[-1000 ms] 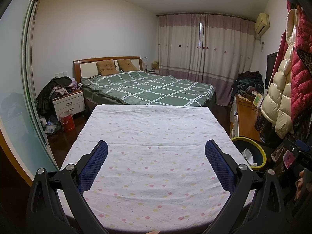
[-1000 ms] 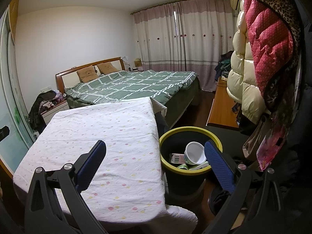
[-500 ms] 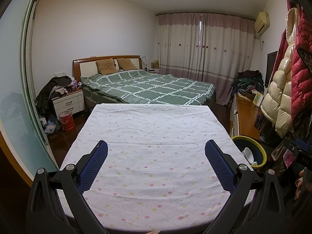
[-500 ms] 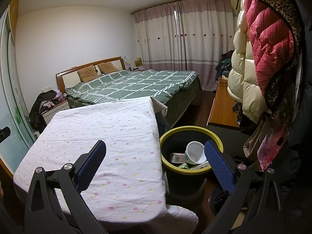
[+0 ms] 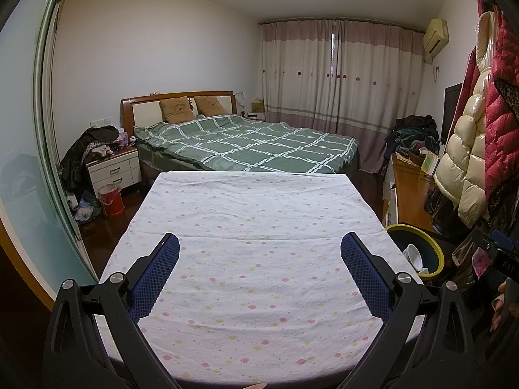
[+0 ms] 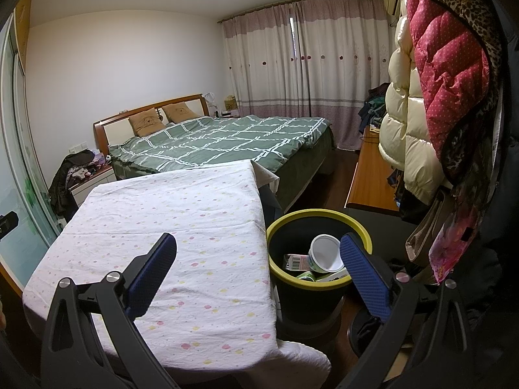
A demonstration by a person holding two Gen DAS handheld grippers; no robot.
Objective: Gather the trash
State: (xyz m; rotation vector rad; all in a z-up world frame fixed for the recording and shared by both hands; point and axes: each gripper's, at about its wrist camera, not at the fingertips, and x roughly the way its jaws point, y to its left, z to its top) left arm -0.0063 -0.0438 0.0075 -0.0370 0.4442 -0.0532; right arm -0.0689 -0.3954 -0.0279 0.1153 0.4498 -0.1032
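Note:
A dark bin with a yellow rim (image 6: 324, 214) stands on the floor right of the table; in the left wrist view the same bin (image 5: 436, 253) peeks past the table's right edge. Inside lie a white cup (image 6: 326, 254), a small carton (image 6: 296, 262) and other packaging. My right gripper (image 6: 258, 246) is open, held over the table's right edge and the bin, with nothing between its blue pads. My left gripper (image 5: 259, 248) is open above the table (image 5: 256, 214), which is covered by a white flowered cloth and bears nothing.
A green checked bed (image 5: 246, 149) lies beyond the table. A nightstand (image 5: 113, 168) piled with clothes and a red bucket (image 5: 112, 199) sit at the left. Hanging jackets (image 6: 431, 97) and a wooden desk (image 6: 373, 178) crowd the right side. A glass sliding door (image 5: 29, 162) runs along the left.
Both views barely shift; the left camera has drifted slightly, so the bin shows a little less. Both grippers stay open and hold nothing.

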